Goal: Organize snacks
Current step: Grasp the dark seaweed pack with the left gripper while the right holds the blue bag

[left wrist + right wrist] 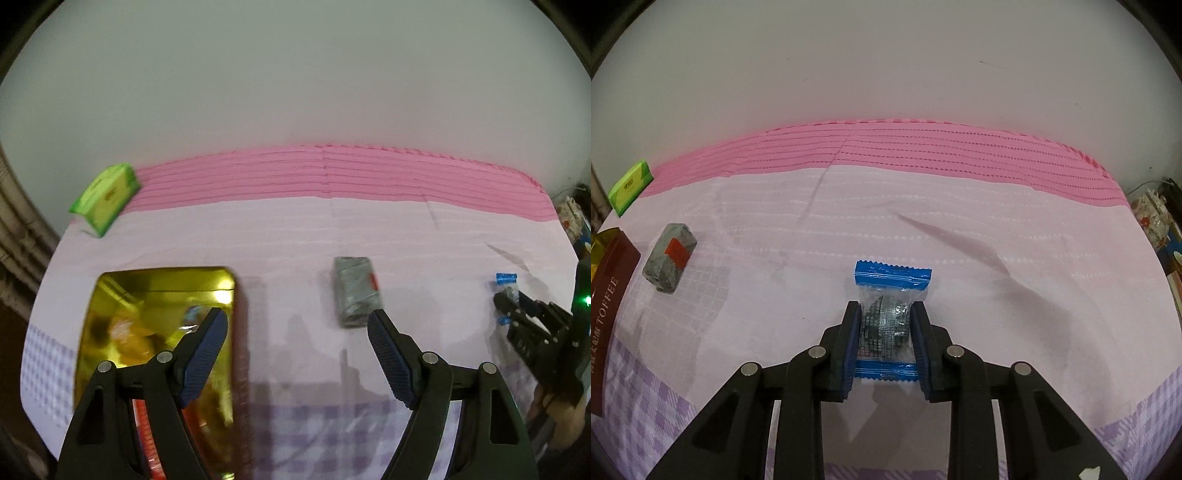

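Right gripper (885, 334) jaws clenched on blue snack (886, 314), resting on surface (997, 229). Left gripper (297, 332) jaws released, beside tin (155, 291).

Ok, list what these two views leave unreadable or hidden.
- Contents of the gold tin, left wrist view: motion blur and the left gripper finger cover them.
- Snack inside the blue-ended wrapper, right wrist view: glare and the right gripper pads on both sides hide it.
- Print on the green box: too small.
- Gray packet, red label: unreadable.
- Toffee box side: cut off by the left edge.
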The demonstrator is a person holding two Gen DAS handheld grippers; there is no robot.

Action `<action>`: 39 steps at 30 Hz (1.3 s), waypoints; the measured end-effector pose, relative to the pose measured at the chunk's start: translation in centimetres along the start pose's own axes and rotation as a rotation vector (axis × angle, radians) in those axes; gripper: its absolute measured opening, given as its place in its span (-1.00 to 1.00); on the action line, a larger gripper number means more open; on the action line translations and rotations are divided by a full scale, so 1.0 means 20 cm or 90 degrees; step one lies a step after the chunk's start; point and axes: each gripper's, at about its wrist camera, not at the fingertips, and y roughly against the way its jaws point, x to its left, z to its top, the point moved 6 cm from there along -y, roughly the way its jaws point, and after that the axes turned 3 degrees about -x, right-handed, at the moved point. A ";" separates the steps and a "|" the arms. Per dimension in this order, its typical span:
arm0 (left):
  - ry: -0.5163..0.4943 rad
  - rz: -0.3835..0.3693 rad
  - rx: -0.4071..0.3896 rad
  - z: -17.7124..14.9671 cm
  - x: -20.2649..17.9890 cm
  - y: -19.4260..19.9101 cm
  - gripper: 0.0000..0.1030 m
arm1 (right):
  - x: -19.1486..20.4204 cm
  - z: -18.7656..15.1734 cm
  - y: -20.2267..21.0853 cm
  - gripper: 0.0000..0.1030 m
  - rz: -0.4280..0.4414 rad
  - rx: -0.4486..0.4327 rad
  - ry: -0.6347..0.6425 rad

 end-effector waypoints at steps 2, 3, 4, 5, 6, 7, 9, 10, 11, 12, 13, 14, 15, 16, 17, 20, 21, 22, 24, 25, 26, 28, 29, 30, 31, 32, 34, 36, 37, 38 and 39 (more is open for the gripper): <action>0.002 -0.008 0.004 0.02 -0.04 -0.04 0.53 | 0.02 0.01 -0.01 -0.51 0.001 0.000 0.000; 0.002 -0.007 0.008 0.02 -0.06 -0.07 0.53 | 0.02 0.02 -0.02 -0.51 0.003 0.001 -0.002; 0.003 -0.009 0.009 0.02 -0.08 -0.08 0.53 | 0.01 0.01 -0.01 -0.51 0.004 0.000 -0.003; 0.002 -0.011 0.009 0.03 -0.10 -0.10 0.53 | 0.01 0.01 -0.01 -0.51 0.005 0.000 -0.003; 0.000 -0.008 0.011 0.03 -0.11 -0.12 0.53 | 0.00 0.00 -0.01 -0.50 0.005 0.000 -0.004; -0.004 -0.005 0.013 0.03 -0.12 -0.14 0.53 | -0.01 -0.01 0.00 -0.50 0.005 0.000 -0.005; -0.012 -0.008 0.017 0.05 -0.16 -0.19 0.53 | -0.02 -0.01 0.00 -0.50 0.007 0.000 -0.006; -0.014 -0.007 0.019 0.05 -0.17 -0.21 0.53 | -0.02 -0.01 0.00 -0.49 0.008 0.000 -0.007; -0.016 -0.013 0.024 0.06 -0.19 -0.23 0.53 | -0.03 -0.01 0.00 -0.49 0.009 0.000 -0.008; -0.016 -0.017 0.029 0.07 -0.21 -0.26 0.53 | -0.03 -0.01 0.00 -0.49 0.010 0.000 -0.009; -0.014 -0.016 0.033 0.07 -0.23 -0.28 0.52 | -0.03 -0.01 0.00 -0.49 0.010 0.000 -0.010; -0.014 -0.017 0.037 0.08 -0.23 -0.30 0.52 | -0.03 -0.01 0.00 -0.49 0.011 0.000 -0.011; -0.012 -0.018 0.043 0.08 -0.24 -0.33 0.52 | -0.03 -0.01 0.00 -0.49 0.012 0.000 -0.012; -0.010 -0.018 0.049 0.08 -0.26 -0.35 0.52 | -0.03 -0.01 0.00 -0.49 0.012 -0.001 -0.012; -0.007 -0.017 0.054 0.09 -0.26 -0.38 0.53 | -0.03 -0.01 0.00 -0.49 0.013 -0.001 -0.013; 0.004 -0.020 0.070 0.09 -0.26 -0.44 0.52 | -0.03 -0.01 0.00 -0.48 0.014 0.000 -0.014; 0.006 -0.021 0.075 0.09 -0.26 -0.45 0.52 | -0.03 -0.01 0.00 -0.48 0.014 0.000 -0.014; 0.007 -0.021 0.078 0.09 -0.26 -0.47 0.50 | -0.03 -0.01 0.00 -0.48 0.014 0.000 -0.014; 0.006 -0.017 0.082 0.08 -0.26 -0.49 0.46 | -0.03 -0.01 0.00 -0.48 0.014 0.000 -0.014; 0.006 -0.019 0.087 0.08 -0.26 -0.50 0.37 | -0.03 -0.01 0.00 -0.47 0.014 0.000 -0.014; 0.006 -0.019 0.091 0.08 -0.26 -0.50 0.30 | -0.03 -0.01 0.00 -0.47 0.014 0.000 -0.014; 0.008 -0.020 0.103 0.07 -0.26 -0.52 0.11 | -0.03 -0.01 0.00 -0.47 0.014 0.000 -0.014; 0.013 -0.028 0.103 0.07 -0.26 -0.52 -0.01 | -0.03 -0.01 0.00 -0.47 0.014 0.000 -0.014; 0.016 -0.030 0.102 0.07 -0.27 -0.52 -0.09 | -0.03 -0.01 0.00 -0.47 0.014 0.000 -0.014; 0.015 -0.030 0.103 0.07 -0.27 -0.52 -0.20 | -0.03 -0.01 0.00 -0.47 0.014 0.000 -0.014; 0.014 -0.026 0.103 0.07 -0.27 -0.51 -0.28 | -0.03 -0.01 0.00 -0.47 0.013 0.000 -0.014; 0.014 -0.026 0.107 0.06 -0.27 -0.50 -0.29 | -0.03 -0.01 0.00 -0.47 0.013 0.000 -0.014; 0.014 -0.027 0.110 0.04 -0.27 -0.48 -0.29 | -0.03 -0.01 0.00 -0.47 0.013 0.000 -0.014; 0.015 -0.027 0.111 0.03 -0.27 -0.47 -0.29 | -0.03 -0.01 0.00 -0.47 0.013 0.000 -0.014; 0.014 -0.028 0.113 0.01 -0.27 -0.46 -0.29 | -0.03 -0.01 0.00 -0.47 0.012 0.000 -0.014; 0.011 -0.028 0.114 0.00 -0.28 -0.44 -0.29 | -0.03 -0.01 0.00 -0.47 0.012 0.000 -0.013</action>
